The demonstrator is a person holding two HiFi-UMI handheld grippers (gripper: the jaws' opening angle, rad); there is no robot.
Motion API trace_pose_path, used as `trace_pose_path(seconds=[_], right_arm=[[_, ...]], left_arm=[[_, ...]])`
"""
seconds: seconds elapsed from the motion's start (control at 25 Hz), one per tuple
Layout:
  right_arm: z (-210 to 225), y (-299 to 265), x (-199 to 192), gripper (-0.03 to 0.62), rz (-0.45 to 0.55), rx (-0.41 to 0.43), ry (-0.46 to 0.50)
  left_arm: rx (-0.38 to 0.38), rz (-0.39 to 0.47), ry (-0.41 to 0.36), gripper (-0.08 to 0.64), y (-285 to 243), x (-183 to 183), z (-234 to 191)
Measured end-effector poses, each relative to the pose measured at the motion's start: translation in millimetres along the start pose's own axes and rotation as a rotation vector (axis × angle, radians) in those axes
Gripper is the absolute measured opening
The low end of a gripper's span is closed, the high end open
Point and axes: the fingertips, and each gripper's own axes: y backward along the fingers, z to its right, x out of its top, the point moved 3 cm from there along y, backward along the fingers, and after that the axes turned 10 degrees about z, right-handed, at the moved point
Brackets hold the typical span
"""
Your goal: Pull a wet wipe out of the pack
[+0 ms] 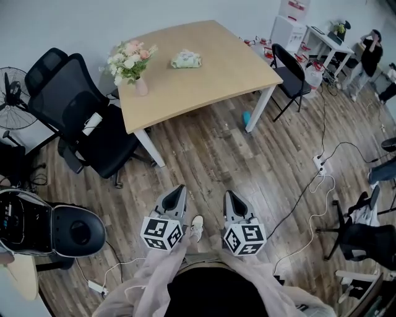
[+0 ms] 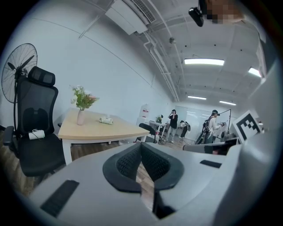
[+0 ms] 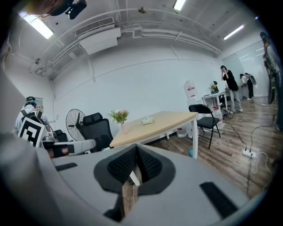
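No word, brand or number can be read anywhere in the pictures. Black-and-white square patterns are carried by the left gripper (image 1: 180, 189) and the right gripper (image 1: 229, 195), but no letters or digits are formed by them. Print is seen on the pack of wet wipes (image 1: 185, 59) lying on the table (image 1: 204, 86), and a red label (image 1: 296, 5) is borne by the white cabinet (image 1: 286, 28) beyond it, yet both are too small to be made out.
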Motion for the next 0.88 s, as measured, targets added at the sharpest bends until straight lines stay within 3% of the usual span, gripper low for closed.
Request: trace_pose_path(seconds=[0.88], right_arm=[[-3.6,-102.4,1.2,0.012,0.008,-0.042,0.002]], left_arm=[[-0.044,0.002,0.004,0.012,-75.4,17.6,-77.7]])
